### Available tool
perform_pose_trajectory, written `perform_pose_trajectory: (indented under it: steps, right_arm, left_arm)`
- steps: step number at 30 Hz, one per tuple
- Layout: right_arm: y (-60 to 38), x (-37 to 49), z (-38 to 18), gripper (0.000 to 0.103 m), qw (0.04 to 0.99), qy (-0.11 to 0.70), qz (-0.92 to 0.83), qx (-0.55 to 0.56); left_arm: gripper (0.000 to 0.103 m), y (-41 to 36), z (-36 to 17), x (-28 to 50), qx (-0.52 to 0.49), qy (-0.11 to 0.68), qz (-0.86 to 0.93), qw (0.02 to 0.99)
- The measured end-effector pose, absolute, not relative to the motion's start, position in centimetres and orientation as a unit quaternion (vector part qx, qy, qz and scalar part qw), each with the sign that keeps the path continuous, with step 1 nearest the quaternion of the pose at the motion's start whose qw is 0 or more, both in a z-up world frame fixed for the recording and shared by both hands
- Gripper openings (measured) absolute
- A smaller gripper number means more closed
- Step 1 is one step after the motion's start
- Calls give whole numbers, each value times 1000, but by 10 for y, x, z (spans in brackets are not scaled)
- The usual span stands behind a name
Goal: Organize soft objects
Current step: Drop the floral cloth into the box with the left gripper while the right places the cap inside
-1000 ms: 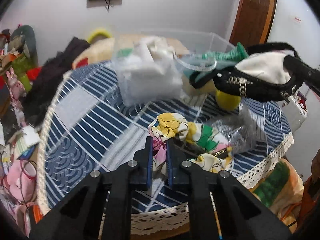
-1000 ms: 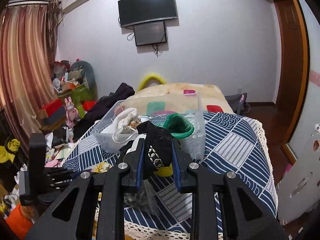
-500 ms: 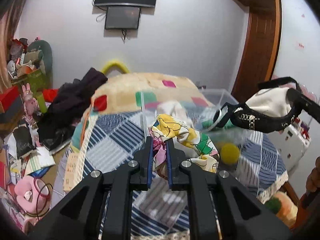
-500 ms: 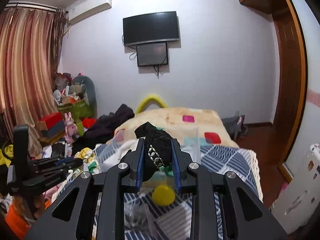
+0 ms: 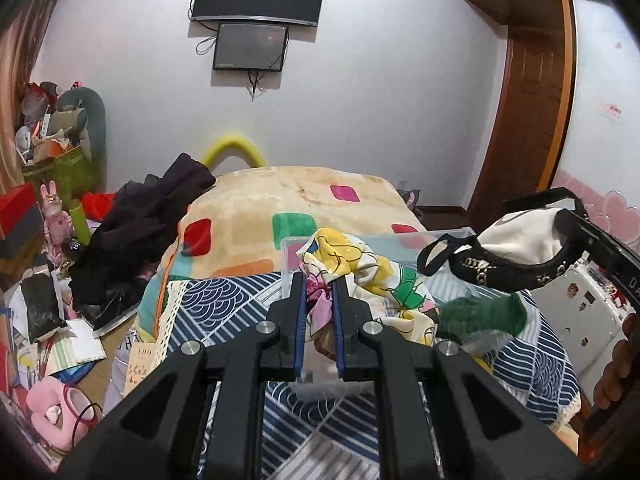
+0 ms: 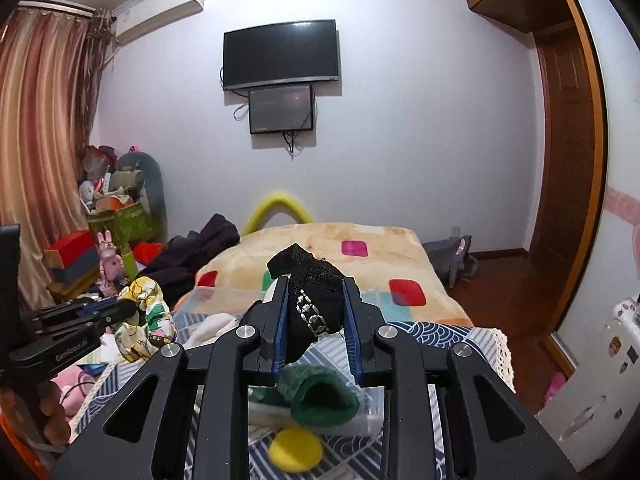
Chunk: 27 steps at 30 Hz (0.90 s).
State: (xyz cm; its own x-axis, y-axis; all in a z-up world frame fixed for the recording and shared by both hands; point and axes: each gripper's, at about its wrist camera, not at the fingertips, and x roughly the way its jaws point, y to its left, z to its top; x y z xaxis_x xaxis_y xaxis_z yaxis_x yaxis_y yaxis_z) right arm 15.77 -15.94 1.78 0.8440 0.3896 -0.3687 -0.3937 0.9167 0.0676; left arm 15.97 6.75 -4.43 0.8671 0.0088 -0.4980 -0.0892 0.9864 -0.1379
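Observation:
My left gripper is shut on a yellow, green and pink patterned cloth and holds it in the air over the clear plastic bin; the cloth also shows in the right wrist view. My right gripper is shut on a black and white cap with a chain trim, held above the bin; the cap also shows in the left wrist view. A green knitted item lies in the bin below it.
The bin stands on a round table with a blue and white cloth. A yellow ball lies on the table by the bin. A bed with a patchwork blanket is behind. Clutter fills the floor on the left.
Both grippers have risen from the table with their cloth items. The patterned cloth has left the tabletop and now hangs over the bin. The view has tilted up toward the wall.

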Motion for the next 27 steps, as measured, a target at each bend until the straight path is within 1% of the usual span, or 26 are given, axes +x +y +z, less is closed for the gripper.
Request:
perform_pose_trajectory:
  steps: [7,11,18,21,23,25,27]
  right_arm:
    - [-152,179,0,22,955,222,197,-22]
    - [-151,191,-16,22,947,254,194,-34]
    - [-144,206,-36,23,930,309,193,-53]
    - [-146,204,-35,28,927,315,195,-57]
    - [-148,202,-33,29,927,314,197,-59]
    - [-150,199,-31,36,927,314,199,-60]
    - [-154,196,-27,40,928,310,201,-58]
  left_arm:
    - [11,61,-61,194,-67,278,34,958]
    - [11,55,-76,210,-58,299,35,952]
    - [12,41,-93,216,-31,329,18,944]
    - [16,36,-93,215,-22,327,16,944]
    - [19,36,-92,214,-23,330,13,944]
    - [28,36,-91,213,-27,333,11,943]
    - [34,38,-87,209,-32,329,10,944]
